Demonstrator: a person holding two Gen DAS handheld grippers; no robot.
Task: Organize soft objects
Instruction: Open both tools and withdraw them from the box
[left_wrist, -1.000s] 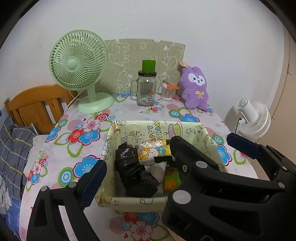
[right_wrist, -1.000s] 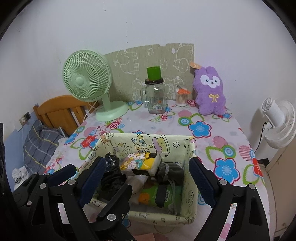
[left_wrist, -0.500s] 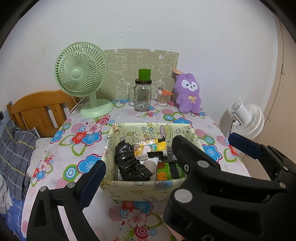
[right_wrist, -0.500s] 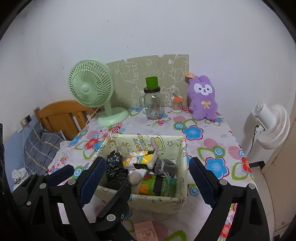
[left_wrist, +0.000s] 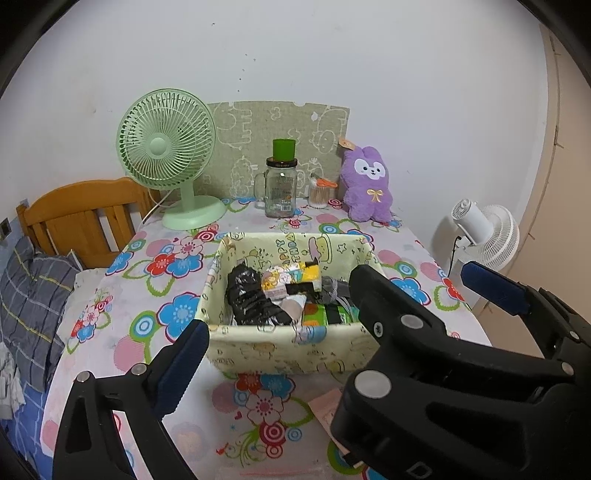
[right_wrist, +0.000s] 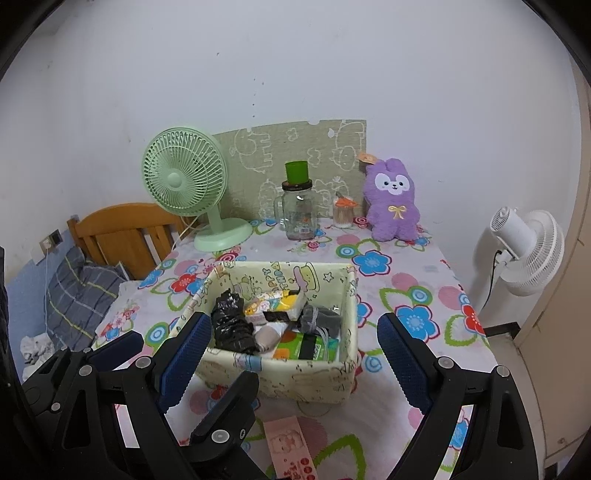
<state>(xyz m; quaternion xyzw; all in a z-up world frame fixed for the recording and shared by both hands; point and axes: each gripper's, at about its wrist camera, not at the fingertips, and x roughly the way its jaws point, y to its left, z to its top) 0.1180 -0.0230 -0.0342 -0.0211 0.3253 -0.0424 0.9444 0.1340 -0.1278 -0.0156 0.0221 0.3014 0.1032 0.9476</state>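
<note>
I saw both my grippers, left gripper (left_wrist: 336, 314) and right gripper (right_wrist: 291, 350), gaping empty near the filled fabric basket (right_wrist: 314, 376); a green fan (right_wrist: 184, 184), jar (right_wrist: 298, 216) and purple plush (right_wrist: 393, 201) lined the table's (right_wrist: 424, 295) far edge.

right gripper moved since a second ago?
Yes. The right gripper has backed away from the basket: the basket and the green fan look smaller, and more tablecloth shows in front. Jaws open, empty.
</note>
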